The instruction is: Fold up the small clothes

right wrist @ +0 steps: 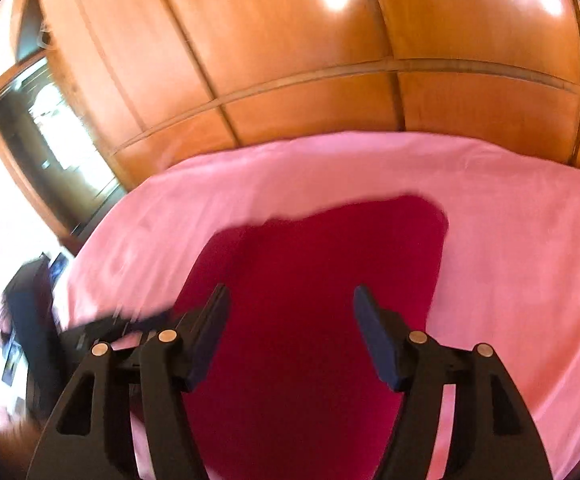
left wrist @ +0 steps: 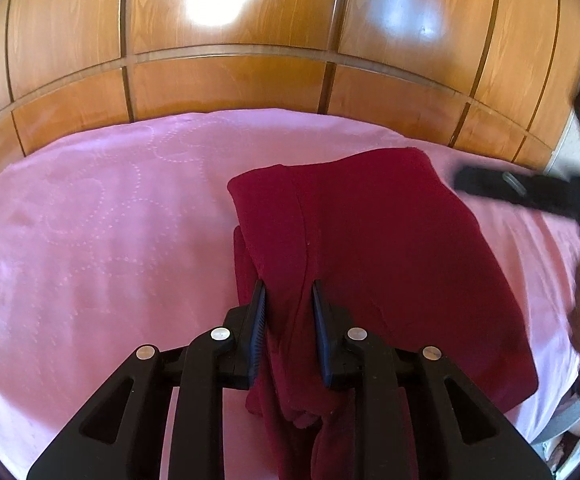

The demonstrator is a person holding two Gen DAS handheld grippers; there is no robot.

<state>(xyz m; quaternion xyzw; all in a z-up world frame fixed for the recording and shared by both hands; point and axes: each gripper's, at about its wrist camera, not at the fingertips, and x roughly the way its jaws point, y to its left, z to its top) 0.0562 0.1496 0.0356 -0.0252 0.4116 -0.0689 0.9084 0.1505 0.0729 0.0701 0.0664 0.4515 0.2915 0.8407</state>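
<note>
The red garment, part-folded, lay on the pink bed. A bunched edge was pinched by the left gripper; the right gripper was held open above it. A loose pinch could let the fold slip.

Bed covered with a pink bedspread, faint stitched dotted rings across its surface. Behind the bed: glossy wooden wardrobe, orange-brown panels split by dark vertical grooves and one horizontal rail. Bright light patches reflect off the upper panels. In the right wrist view, blurred: a wood-framed mirror or glazed door at the left, showing bright reflections. Overexposed white area at far left.
</note>
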